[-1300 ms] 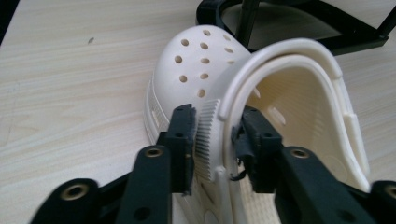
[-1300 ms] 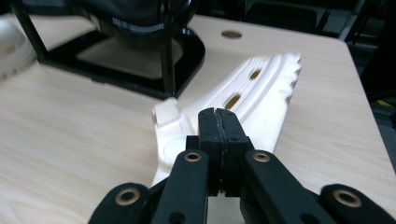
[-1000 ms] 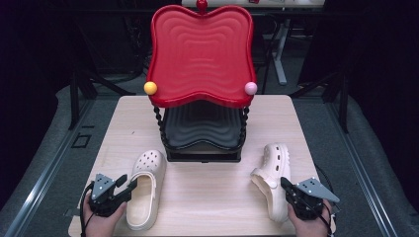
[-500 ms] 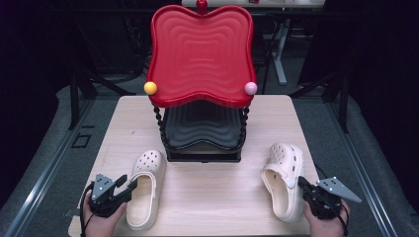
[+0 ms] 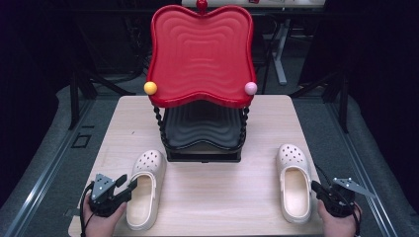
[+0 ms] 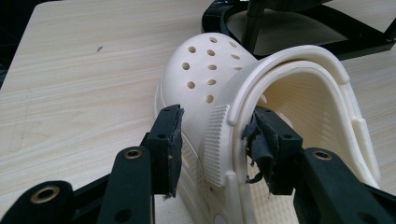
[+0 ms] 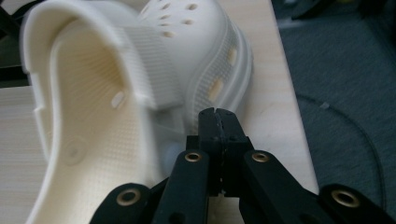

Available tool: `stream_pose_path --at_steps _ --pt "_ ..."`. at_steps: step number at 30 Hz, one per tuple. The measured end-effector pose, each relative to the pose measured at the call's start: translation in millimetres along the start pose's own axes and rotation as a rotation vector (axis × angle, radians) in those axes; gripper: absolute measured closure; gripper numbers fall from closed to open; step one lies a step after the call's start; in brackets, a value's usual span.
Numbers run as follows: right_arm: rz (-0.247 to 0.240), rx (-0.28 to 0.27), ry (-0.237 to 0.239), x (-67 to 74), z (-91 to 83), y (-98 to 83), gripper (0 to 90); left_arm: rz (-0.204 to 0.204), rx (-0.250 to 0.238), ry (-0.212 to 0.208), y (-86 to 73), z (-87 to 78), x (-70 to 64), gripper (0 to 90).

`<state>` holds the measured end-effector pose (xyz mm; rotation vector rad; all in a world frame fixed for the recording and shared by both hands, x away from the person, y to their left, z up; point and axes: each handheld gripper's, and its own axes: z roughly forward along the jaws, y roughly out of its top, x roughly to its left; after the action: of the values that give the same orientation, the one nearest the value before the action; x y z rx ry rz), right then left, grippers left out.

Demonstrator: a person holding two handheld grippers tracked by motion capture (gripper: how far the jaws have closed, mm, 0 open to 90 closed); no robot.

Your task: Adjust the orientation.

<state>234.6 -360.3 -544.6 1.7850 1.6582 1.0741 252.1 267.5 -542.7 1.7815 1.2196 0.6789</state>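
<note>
While the left gripper (image 6: 212, 140) straddled the left clog's (image 5: 143, 190) side wall near the table's (image 5: 222, 197) front edge, jaws open, the right gripper (image 7: 218, 122), jaws closed and empty, lay beside the right clog (image 5: 294, 180), suggesting a grasp came next.

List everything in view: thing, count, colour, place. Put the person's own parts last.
Table: one, light wood, centre.
Tiered stand: one, black base tray and posts, at the table's middle.
Top tray: one, red, on the stand.
Knobs: three; yellow, pink, red, on the top tray.
Left clog: one, cream, front left.
Right clog: one, cream, front right.
Left hand-held gripper: black, open, jaws astride the left clog's side wall.
Right hand-held gripper: black, shut, beside the right clog.
</note>
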Motion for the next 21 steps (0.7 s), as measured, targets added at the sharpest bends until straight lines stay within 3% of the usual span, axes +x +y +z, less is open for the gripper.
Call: stream_pose_path --at_steps 2,4,6,8,13,15,19,21 --pt "0.014 0.057 0.004 -4.0 6.2 -2.9 90.0 -0.001 0.0 -0.001 -0.2 0.5 0.3 55.3" --pt "0.011 0.071 -0.003 -3.1 9.2 -3.4 90.0 -0.003 -0.003 -0.002 -0.6 0.7 0.6 55.2" --pt "-0.007 0.044 -0.025 -0.1 6.8 -1.7 90.0 -0.003 -0.004 -0.001 -0.7 0.3 0.9 55.0" --pt "-0.014 -0.017 -0.037 4.2 -0.5 0.7 90.0 -0.004 -0.004 -0.002 -1.0 0.3 1.0 54.8" --pt "-0.043 -0.171 -0.005 17.3 -20.8 8.9 90.0 0.0 -0.003 0.001 -0.6 0.7 0.6 54.7" --pt "-0.067 -0.182 0.005 21.2 -21.7 10.4 90.0 0.001 -0.001 0.001 -0.3 0.5 0.4 54.7" --pt "-0.079 -0.128 0.008 22.0 -11.0 8.0 90.0 0.001 -0.004 0.0 -0.4 0.6 0.5 54.7" --pt "-0.091 -0.133 -0.011 23.7 -11.9 8.8 88.3 0.0 -0.004 0.0 -0.6 0.7 0.7 54.5"
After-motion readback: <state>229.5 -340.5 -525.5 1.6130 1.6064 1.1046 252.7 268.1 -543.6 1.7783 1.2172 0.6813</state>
